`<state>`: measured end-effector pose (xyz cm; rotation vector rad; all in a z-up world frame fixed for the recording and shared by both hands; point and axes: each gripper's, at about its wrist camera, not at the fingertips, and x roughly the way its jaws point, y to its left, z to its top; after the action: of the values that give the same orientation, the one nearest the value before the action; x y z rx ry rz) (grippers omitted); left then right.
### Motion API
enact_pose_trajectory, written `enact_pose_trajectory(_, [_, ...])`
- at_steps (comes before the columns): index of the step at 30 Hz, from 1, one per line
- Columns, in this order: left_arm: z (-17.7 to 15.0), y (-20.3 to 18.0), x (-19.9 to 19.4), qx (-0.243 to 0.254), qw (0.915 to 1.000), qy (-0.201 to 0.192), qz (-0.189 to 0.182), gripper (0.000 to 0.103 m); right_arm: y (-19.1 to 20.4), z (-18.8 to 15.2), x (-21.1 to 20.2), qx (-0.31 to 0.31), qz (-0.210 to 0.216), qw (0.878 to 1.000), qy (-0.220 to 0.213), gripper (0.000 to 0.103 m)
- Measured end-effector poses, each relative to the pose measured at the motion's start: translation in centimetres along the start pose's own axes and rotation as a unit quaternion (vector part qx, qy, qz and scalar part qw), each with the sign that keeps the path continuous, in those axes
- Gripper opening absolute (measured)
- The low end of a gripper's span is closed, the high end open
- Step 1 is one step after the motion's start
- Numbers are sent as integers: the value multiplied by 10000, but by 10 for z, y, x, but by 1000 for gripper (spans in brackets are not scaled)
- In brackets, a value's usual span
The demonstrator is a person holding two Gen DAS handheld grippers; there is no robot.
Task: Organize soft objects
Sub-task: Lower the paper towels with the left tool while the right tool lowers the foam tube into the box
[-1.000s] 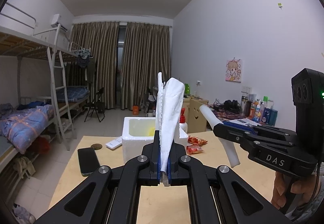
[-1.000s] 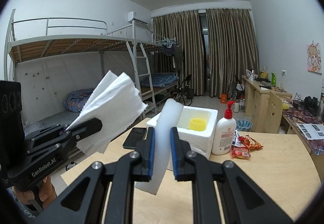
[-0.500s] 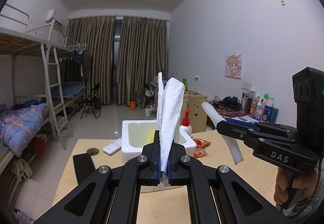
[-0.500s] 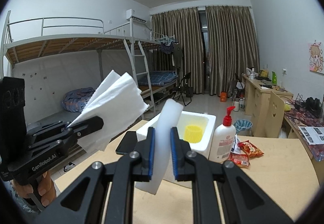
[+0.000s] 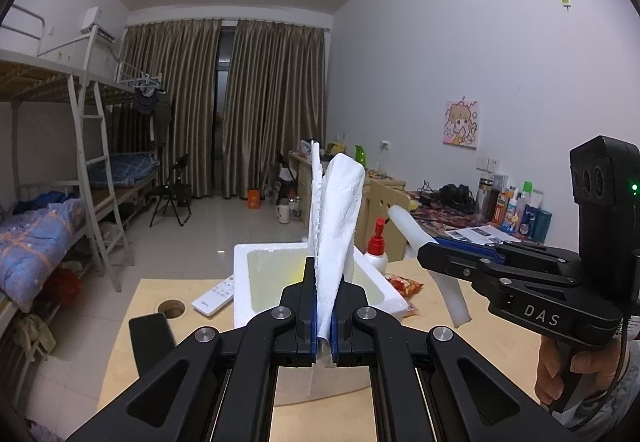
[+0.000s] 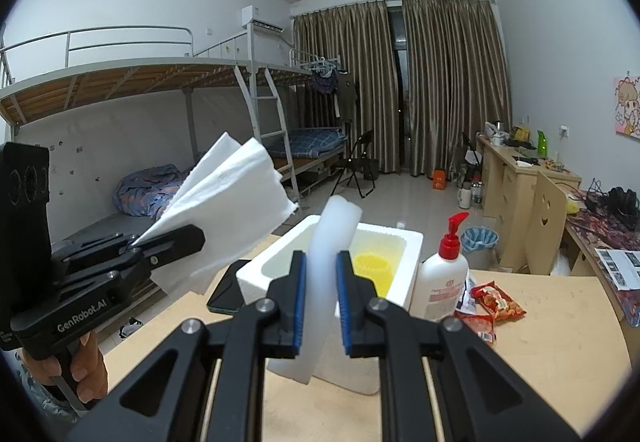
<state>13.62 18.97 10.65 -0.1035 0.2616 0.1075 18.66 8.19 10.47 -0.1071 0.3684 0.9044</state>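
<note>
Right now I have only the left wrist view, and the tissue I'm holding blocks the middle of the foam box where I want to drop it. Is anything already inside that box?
Observer: Yes. The right wrist view shows a yellow ribbed, cup-like thing sitting inside the foam box.
Operator: I see the tissue edge-on only. Is it bunched or flat?
Observer: Seen from the side, the tissue fans out as flat folded sheets. The jaws of the left gripper pinch it near one edge.
</note>
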Motion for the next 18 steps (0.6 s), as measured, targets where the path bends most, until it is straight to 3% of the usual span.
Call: enact_pose_trajectory(18, [20,29,69,-91,9995,255,-158,4,-11,16,42,-47,-34,9997,244,18])
